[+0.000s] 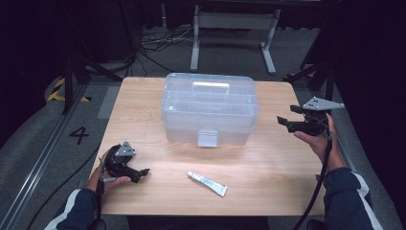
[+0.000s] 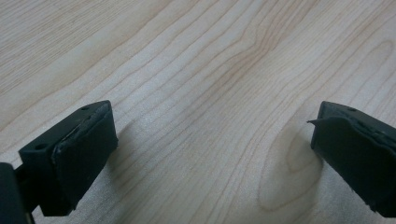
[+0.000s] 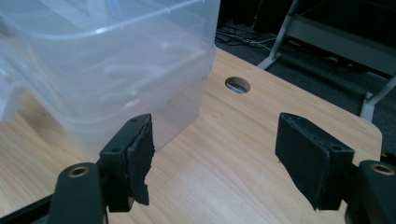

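While box [image 1: 209, 108] stands latched mid-table, far side, and tube [image 1: 207, 183] lies near front edge, nothing appears started. Box: clear ribbed plastic, handle on top. Tube: small, white, flattened. Table [image 1: 143, 120]: pale woodgrain. Left gripper [image 1: 139, 173], right gripper [image 1: 283, 122]: jaws apart, empty.

Navy sleeves with white stripes; each black gripper [image 1: 143, 171] carries a grey triangular plate.
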The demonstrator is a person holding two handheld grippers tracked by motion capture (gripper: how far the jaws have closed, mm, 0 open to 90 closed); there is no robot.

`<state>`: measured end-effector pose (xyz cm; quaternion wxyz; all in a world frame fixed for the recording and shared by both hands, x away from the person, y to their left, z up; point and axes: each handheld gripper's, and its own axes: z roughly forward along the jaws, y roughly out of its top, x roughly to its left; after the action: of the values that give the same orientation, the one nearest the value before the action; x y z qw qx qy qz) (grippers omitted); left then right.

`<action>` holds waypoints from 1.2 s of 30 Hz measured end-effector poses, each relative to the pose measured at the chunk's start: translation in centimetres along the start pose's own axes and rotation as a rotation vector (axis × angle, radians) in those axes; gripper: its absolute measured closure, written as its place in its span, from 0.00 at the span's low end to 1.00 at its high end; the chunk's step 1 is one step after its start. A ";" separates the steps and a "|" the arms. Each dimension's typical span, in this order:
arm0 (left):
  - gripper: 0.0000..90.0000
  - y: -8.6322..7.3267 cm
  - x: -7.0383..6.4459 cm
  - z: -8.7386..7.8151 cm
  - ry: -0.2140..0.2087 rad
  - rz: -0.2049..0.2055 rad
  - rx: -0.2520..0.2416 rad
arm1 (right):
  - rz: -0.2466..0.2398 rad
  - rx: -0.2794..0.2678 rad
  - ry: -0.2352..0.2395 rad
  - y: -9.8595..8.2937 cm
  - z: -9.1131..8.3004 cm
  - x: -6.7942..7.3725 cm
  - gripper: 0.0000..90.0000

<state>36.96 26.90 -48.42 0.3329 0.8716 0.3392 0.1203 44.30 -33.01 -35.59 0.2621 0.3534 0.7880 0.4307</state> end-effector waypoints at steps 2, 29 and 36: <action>0.01 0.0 0.0 0.0 0.000 0.000 0.000 | -0.009 -0.008 -0.004 0.8 0.2 0.1 0.32; 0.01 0.0 0.0 0.0 0.000 0.000 0.000 | -0.100 -0.033 0.068 7.4 3.9 3.1 0.37; 0.01 0.0 0.0 0.0 0.000 0.000 0.000 | -0.114 -0.030 0.090 8.3 4.9 4.0 0.37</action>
<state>36.96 26.90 -48.42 0.3330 0.8716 0.3391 0.1204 48.14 -24.35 -31.29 0.2557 0.2843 0.8113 0.4422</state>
